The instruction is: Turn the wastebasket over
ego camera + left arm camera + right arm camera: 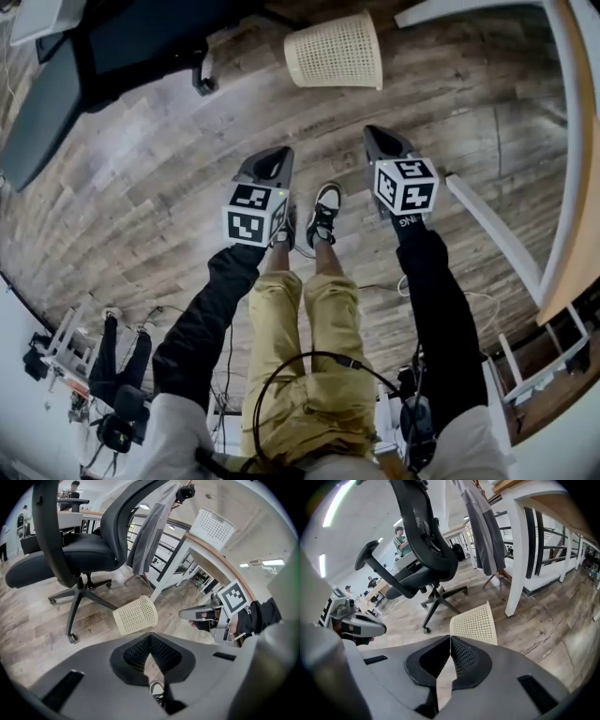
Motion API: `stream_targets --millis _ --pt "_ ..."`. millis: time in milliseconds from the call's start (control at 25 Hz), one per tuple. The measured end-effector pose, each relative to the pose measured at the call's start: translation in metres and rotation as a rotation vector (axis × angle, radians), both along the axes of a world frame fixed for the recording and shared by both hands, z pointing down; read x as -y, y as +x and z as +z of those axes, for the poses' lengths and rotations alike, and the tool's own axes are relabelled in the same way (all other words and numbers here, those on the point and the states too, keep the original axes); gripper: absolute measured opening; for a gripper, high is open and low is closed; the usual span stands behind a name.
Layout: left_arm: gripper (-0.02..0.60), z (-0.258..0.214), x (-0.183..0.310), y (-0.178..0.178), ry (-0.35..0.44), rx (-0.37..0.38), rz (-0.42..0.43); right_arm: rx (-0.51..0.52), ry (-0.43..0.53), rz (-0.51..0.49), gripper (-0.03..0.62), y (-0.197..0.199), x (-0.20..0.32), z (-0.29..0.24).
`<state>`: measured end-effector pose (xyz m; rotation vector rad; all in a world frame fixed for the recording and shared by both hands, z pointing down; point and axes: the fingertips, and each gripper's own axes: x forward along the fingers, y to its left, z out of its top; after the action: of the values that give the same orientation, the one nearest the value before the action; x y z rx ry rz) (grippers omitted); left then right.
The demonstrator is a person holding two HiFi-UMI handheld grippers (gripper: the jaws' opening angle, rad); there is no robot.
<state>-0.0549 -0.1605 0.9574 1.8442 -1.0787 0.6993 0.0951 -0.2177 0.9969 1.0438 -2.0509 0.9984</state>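
Cream wastebasket [335,52] lies sideways well beyond left hand-held gripper [272,156] and right hand-held gripper [382,137], both jaws together, empty.

Black office chair [84,552] stands on wooden floor [141,197].

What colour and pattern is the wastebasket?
Cream wastebasket, walls perforated in a fine grid; shows best in the head view.

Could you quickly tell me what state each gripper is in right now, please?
Left gripper: closed, holding nothing.
Right gripper: closed, holding nothing.
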Motion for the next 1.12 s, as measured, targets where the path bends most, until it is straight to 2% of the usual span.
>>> stream_targets --millis 160,400,600,720,760,880,1120 --pt "0.002 0.016 0.011 0.004 -0.010 -0.019 0.016 -0.005 -0.017 0.017 0.020 0.003 0.017 0.024" --pt "0.002 0.044 0.057 0.013 0.045 -0.020 0.012 -0.058 0.013 -0.006 0.021 0.017 0.071 0.068" --pt "0.002 0.083 0.081 0.009 0.040 0.013 -0.089 -0.129 0.049 -0.022 0.023 0.034 0.105 0.108" --pt "0.002 0.102 0.089 0.014 0.045 0.001 -0.119 -0.176 0.050 -0.026 0.026 0.047 0.120 0.133" --pt "0.002 0.106 0.093 0.017 0.054 -0.008 -0.121 -0.189 0.053 -0.023 0.032 0.052 0.126 0.140" --pt "0.002 0.115 0.099 0.022 0.072 -0.027 -0.140 -0.189 0.047 -0.001 0.133 0.059 0.143 0.160" --pt "0.002 0.135 0.090 0.013 0.042 -0.036 -0.176 -0.218 0.046 -0.008 0.135 0.056 0.154 0.188"
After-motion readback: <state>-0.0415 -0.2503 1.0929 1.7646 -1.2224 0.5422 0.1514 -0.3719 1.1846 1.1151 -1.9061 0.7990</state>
